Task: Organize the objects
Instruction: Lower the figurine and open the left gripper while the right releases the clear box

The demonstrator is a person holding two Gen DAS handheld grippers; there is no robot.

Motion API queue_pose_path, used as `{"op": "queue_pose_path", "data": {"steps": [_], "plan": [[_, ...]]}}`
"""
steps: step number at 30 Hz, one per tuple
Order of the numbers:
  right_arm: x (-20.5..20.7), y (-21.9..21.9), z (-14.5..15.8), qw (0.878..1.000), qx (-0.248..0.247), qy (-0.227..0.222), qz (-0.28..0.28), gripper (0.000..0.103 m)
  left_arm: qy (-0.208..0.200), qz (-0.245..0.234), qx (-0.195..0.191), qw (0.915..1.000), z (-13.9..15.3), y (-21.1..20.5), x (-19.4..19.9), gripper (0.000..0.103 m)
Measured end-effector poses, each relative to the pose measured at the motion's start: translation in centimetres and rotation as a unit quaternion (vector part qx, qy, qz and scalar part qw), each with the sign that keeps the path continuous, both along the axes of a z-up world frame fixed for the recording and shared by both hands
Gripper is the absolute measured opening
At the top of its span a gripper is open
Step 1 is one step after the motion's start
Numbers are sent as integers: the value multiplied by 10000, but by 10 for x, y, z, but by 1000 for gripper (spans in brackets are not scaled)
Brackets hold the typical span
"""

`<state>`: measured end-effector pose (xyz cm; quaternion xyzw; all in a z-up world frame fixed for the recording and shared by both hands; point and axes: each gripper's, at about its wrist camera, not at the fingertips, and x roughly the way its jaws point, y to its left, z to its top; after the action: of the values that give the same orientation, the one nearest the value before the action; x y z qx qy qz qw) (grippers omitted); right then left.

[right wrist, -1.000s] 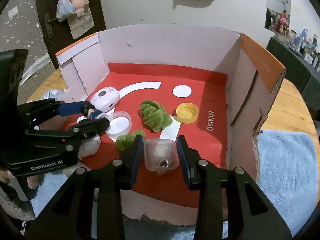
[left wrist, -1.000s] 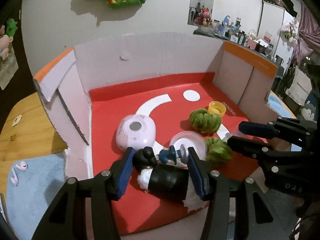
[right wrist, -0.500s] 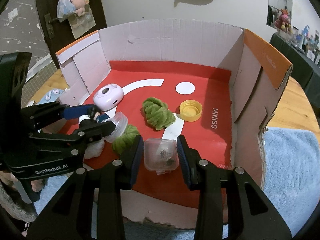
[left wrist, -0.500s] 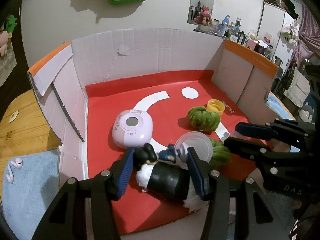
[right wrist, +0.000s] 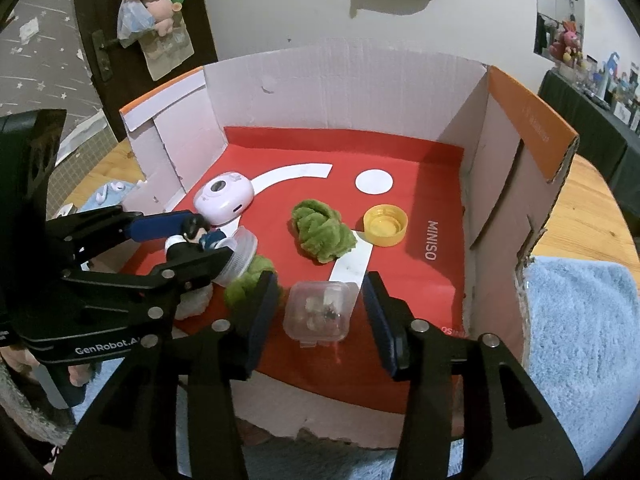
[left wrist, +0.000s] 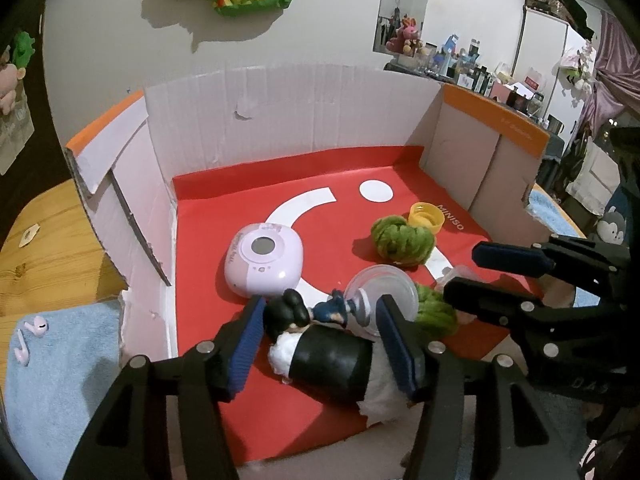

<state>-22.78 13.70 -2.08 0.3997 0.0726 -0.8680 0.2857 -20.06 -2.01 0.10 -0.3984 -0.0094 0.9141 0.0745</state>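
Clear plastic, the small square lidded case (right wrist: 320, 312) with dark bits inside now lies on the red liner at the near edge of the cardboard box (right wrist: 340, 80), and your right gripper (right wrist: 320, 308) has just been opening: its blue pads (right wrist: 262, 312) stand off both sides of the case, touching neither. That reads as a finished placement, so you can back this hand out without nudging it.

Your left gripper (left wrist: 320, 336) has also been spreading, though less. The little black-haired figurine on its black cylindrical base (left wrist: 320, 344) lies tipped between the pads; the left pad looks close to the head (whether it is touching, I cannot tell), the right pad shows a gap. It seems set down too, leaning against the clear round lid (left wrist: 380, 292).

Beyond sit two green woolly bundles (right wrist: 322, 234), a yellow bottle cap (right wrist: 386, 224) and a lilac rounded gadget (left wrist: 262, 258).
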Motion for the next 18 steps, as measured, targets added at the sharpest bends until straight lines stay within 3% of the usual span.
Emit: {"op": "queue_pose_path", "data": {"steps": [7, 11, 18], "plan": [[5, 1, 6, 10000, -45, 53, 4, 44, 191, -27, -84, 9998, 8, 5, 11, 70], [9, 3, 10, 9999, -75, 105, -1, 54, 261, 20, -129, 9996, 10, 4, 17, 74], [17, 5, 17, 9997, -107, 204, 8, 55, 326, 108, -81, 9994, 13, -1, 27, 79]]}}
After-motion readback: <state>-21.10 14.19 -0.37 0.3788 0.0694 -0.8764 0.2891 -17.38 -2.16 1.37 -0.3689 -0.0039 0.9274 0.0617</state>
